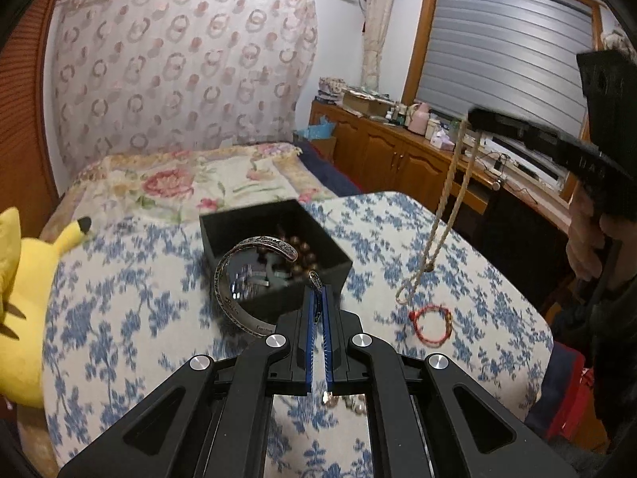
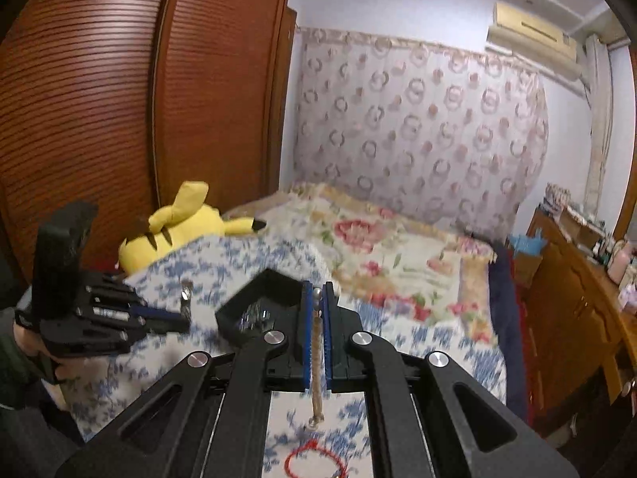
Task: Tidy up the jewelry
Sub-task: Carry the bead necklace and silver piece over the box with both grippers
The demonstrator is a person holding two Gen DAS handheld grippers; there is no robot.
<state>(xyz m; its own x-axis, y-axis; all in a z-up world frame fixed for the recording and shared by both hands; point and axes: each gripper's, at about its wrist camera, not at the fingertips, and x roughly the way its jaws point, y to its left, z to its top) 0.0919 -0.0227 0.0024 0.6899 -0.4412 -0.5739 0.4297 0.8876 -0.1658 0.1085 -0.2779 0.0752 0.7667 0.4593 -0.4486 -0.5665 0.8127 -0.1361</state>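
My left gripper (image 1: 317, 292) is shut on one end of an engraved silver cuff bracelet (image 1: 231, 279), holding it in front of an open black jewelry box (image 1: 274, 239) that holds brown wooden beads (image 1: 302, 251). My right gripper (image 2: 317, 292) is shut on a beige rope necklace (image 2: 316, 342); in the left wrist view the necklace (image 1: 442, 215) hangs from it above the table, right of the box. A red cord bracelet (image 1: 432, 324) lies on the blue floral tablecloth (image 1: 119, 318); it also shows in the right wrist view (image 2: 314, 460). The left gripper (image 2: 187, 310) and box (image 2: 258, 298) show there too.
A yellow Pikachu plush (image 1: 24, 298) sits at the table's left edge. A bed with a floral cover (image 1: 191, 183) lies behind. Wooden cabinets (image 1: 398, 155) stand at the right, a wardrobe (image 2: 119, 99) at the left. Small jewelry pieces (image 1: 346, 398) lie under my left gripper.
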